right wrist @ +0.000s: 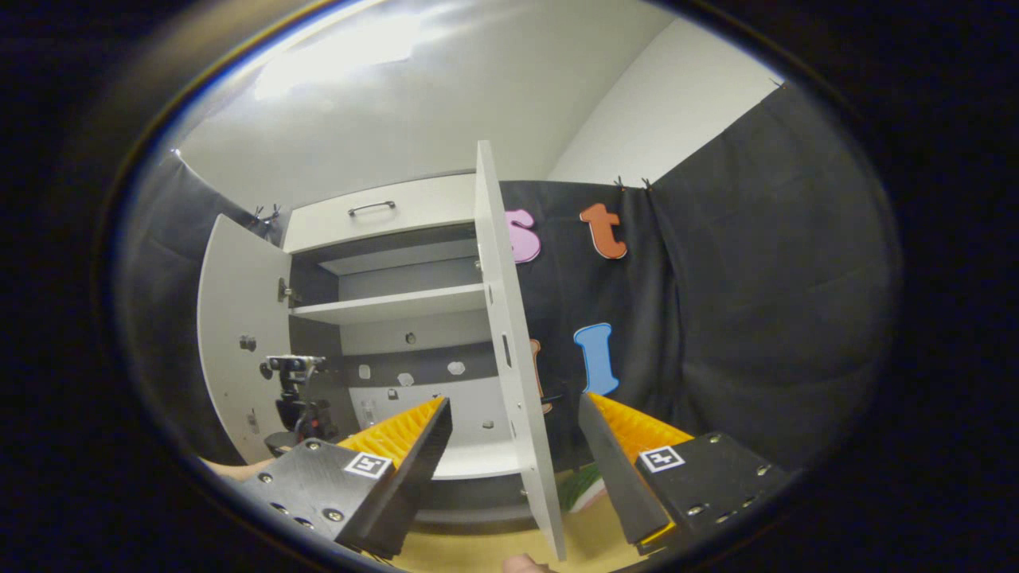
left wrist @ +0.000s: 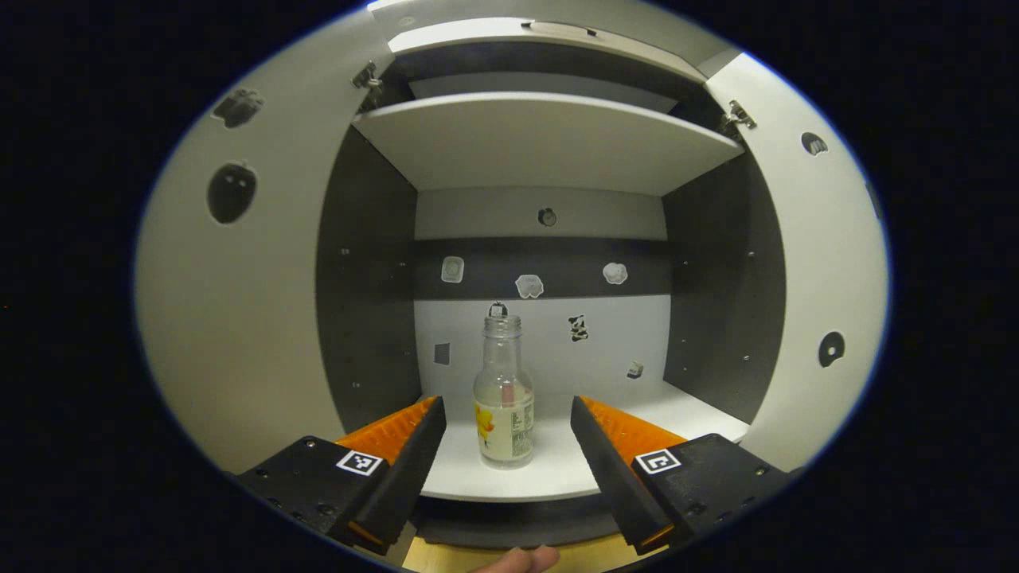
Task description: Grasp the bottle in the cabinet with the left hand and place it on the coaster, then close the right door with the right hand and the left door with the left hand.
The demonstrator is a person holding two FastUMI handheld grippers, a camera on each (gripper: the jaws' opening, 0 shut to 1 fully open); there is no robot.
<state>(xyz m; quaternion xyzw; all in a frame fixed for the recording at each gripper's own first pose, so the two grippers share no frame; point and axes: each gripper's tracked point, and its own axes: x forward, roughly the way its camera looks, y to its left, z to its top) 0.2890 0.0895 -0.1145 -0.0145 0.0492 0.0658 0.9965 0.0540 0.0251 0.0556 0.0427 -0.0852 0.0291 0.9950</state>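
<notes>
in the left gripper view, the left gripper (left wrist: 507,422) has its jaws spread wide and holds nothing; its two fingers rise from the bottom of the frame on either side of the bottle (left wrist: 503,391), which stands between them but farther in, with clear gaps on both sides. the bottle is clear glass, upright, with a narrow uncapped neck, rounded shoulders and a pale label carrying a yellow patch on its lower body. it stands near the front edge of the cabinet's (left wrist: 549,139) white bottom shelf, at lower centre of the frame. small stickers dot the back wall behind it. the left door (left wrist: 239,318) and right door (left wrist: 820,302) both stand swung open at the frame's sides.

in the right gripper view, the right gripper (right wrist: 516,418) is likewise wide open and empty. the edge of the open right door (right wrist: 509,350) runs down the middle of the frame between its fingers, farther off. the other gripper (right wrist: 294,398) shows at lower left in front of the cabinet.
</notes>
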